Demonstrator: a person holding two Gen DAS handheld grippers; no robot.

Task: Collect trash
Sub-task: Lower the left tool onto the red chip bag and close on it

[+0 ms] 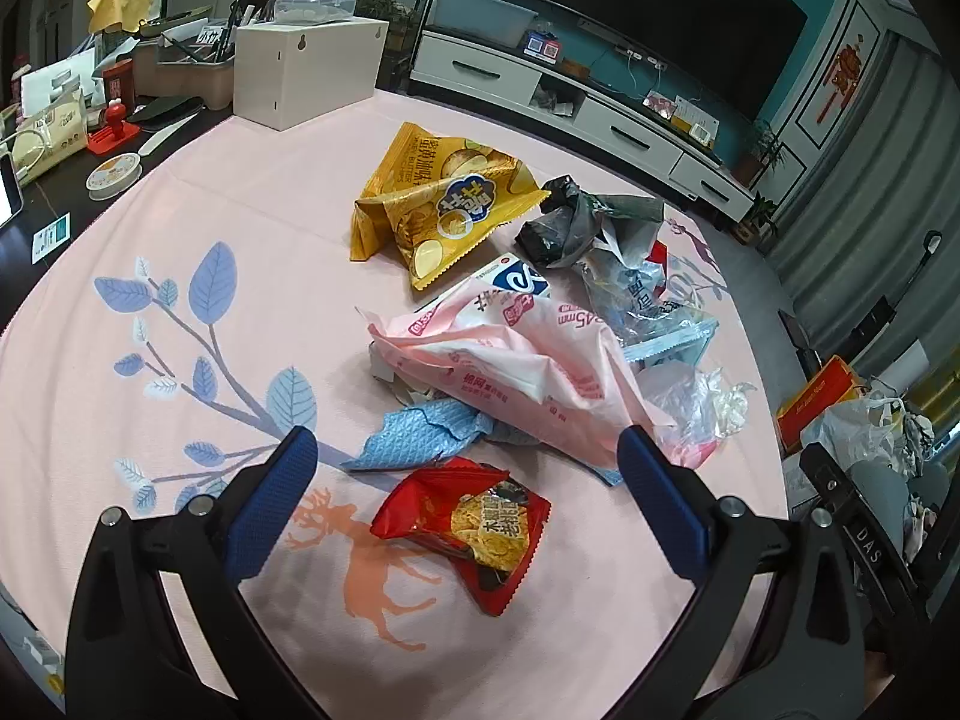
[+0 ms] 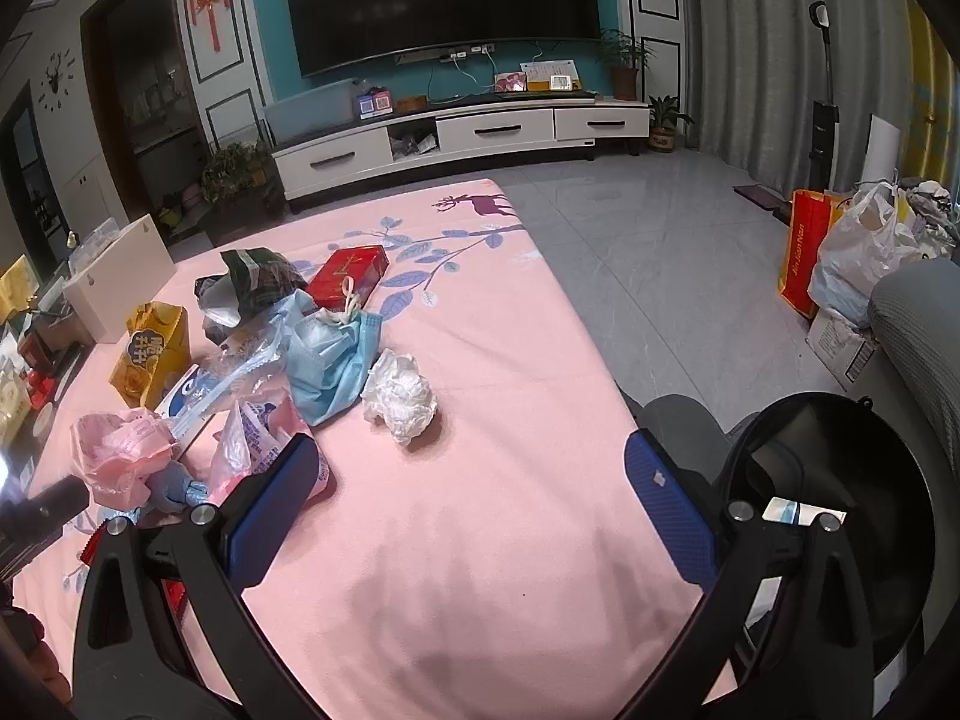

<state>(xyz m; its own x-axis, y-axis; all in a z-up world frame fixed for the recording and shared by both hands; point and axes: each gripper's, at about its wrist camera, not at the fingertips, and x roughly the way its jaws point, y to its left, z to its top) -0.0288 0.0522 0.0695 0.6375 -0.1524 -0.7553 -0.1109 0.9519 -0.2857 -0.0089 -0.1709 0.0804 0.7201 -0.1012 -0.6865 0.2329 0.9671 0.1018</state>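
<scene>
A heap of trash lies on the pink tablecloth. In the left wrist view a red snack wrapper lies between the fingers of my open left gripper. Beyond it lie a blue cloth, a pink plastic pack, a yellow chip bag and a dark crumpled bag. My right gripper is open and empty above the cloth. Ahead of it lie a crumpled white tissue and a blue face mask. A black bin stands at its right, off the table edge.
A white box and desk clutter sit at the table's far left. A red box lies behind the heap. The floor at the right holds an orange bag and a white plastic bag. A TV cabinet stands beyond.
</scene>
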